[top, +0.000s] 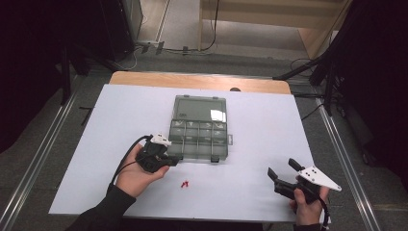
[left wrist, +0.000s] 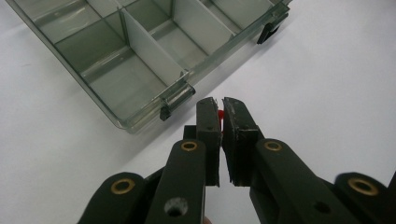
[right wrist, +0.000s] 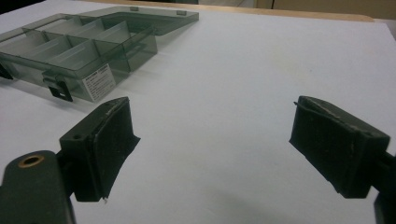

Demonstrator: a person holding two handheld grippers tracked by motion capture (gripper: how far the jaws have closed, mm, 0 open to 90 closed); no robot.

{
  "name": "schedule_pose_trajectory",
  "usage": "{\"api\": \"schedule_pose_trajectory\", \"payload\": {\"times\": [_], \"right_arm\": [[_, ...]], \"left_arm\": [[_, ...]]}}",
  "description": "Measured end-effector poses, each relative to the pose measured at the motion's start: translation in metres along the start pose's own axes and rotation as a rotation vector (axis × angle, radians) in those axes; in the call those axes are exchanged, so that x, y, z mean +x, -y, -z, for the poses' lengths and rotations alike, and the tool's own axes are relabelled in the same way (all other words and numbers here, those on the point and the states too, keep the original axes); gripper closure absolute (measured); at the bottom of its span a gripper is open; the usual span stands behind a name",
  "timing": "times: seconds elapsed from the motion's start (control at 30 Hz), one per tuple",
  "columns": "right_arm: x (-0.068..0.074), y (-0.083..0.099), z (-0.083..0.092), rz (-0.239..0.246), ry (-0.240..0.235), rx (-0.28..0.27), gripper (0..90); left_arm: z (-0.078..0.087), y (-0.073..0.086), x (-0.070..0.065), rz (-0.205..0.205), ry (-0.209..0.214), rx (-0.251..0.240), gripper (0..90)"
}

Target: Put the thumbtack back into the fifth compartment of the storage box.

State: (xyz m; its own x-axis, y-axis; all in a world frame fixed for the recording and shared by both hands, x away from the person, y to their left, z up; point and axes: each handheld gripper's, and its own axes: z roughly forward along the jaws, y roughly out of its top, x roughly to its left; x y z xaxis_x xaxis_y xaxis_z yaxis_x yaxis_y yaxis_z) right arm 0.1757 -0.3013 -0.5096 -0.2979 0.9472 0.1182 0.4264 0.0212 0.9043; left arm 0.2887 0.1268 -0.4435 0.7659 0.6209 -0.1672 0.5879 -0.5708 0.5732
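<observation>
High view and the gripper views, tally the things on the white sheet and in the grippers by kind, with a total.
Clear compartment box, lid open: 1
Small red pieces: 2, one loose on the sheet, one pinched in the left gripper
Grippers: 2, the left gripper and the right gripper, open and empty
Total: 5

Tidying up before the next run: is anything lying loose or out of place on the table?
Yes. Small red pieces lie loose on the white sheet, outside the open compartment box. The left gripper pinches another red piece.
</observation>
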Motion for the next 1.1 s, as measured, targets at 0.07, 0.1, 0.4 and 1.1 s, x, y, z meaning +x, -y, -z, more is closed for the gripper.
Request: {"api": "schedule_pose_trajectory", "payload": {"times": [0.07,0.1,0.4,1.1], "right_arm": [[0.0,0.0,0.0,0.0,-0.002,-0.002,13.9],[0.0,0.0,0.0,0.001,-0.003,-0.002,13.9],[0.0,-0.001,0.001,0.001,-0.001,-0.007,13.6],[0.0,-0.001,0.002,0.001,-0.014,-0.005,11.4]], "left_arm": [[0.0,-0.001,0.001,0.005,0.006,-0.004,84.9],[0.001,-0.002,0.002,-0.002,0.005,0.0,84.9],[0.004,-0.009,0.006,0.001,0.004,-0.008,84.9],[0.007,-0.018,0.015,0.014,0.001,-0.017,84.9]]}}
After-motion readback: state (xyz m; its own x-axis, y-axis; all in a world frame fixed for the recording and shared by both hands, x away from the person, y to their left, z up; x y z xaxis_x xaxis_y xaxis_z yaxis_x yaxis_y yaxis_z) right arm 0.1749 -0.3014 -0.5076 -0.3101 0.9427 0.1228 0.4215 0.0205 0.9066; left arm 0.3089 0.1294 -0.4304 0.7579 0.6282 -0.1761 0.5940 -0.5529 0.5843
